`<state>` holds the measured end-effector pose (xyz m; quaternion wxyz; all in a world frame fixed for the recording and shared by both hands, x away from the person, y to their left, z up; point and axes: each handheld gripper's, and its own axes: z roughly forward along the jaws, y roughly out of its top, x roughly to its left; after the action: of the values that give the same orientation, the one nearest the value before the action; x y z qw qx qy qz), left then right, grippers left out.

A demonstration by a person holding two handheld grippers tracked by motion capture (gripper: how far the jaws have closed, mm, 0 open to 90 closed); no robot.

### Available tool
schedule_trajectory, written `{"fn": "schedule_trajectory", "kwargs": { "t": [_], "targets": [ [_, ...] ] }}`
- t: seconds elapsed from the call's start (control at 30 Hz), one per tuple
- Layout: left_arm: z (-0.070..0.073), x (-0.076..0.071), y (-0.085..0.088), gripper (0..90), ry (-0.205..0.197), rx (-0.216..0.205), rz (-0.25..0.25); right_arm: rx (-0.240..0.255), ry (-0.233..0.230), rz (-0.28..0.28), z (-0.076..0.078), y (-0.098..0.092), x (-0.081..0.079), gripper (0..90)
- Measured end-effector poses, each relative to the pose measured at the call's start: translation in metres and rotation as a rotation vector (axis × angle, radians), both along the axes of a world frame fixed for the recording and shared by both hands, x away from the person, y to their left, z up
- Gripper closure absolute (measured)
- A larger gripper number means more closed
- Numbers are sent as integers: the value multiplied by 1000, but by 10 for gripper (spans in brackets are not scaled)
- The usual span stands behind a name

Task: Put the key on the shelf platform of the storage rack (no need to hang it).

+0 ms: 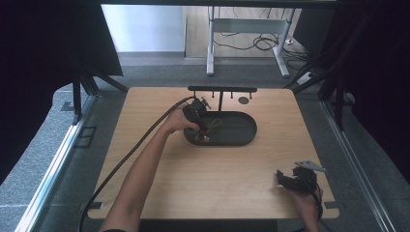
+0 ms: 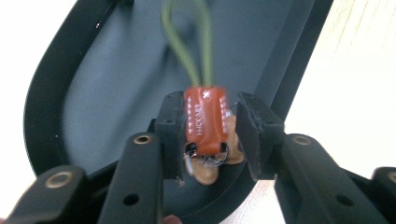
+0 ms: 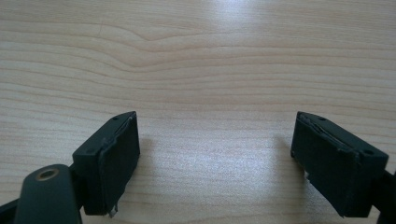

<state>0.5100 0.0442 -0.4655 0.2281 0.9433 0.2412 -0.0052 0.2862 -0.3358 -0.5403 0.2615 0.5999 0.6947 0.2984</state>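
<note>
the left gripper [image 2: 205, 128] reaches into the left end of a black oval tray [image 1: 244, 129] at the far middle of the wooden table [image 1: 232, 169]. an orange tag [image 2: 204, 122] with a green cord loop [image 2: 187, 42] sits between its jaws, which stand slightly apart around it; whether they actually pinch it i cannot tell. the right gripper [image 3: 215, 161] rests near the table's near right corner, jaws spread wide with nothing between them.
</note>
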Motion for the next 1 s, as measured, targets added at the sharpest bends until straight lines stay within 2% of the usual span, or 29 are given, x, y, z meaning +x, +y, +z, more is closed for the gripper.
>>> {"fn": "schedule_trajectory", "kwargs": {
  "t": [0.3, 0.83, 1.0],
  "targets": [
    [10, -4, 6, 542, -28, -6, -7, 1, 0, 0, 0, 0, 0, 158],
    [40, -37, 20, 339, -59, -99, -27, -2, -2, 0, 0, 0, 0, 158],
    [47, -48, 22, 315, -76, -110, -52, -2, -2, -4, 0, 0, 1, 158]
  ]
}}
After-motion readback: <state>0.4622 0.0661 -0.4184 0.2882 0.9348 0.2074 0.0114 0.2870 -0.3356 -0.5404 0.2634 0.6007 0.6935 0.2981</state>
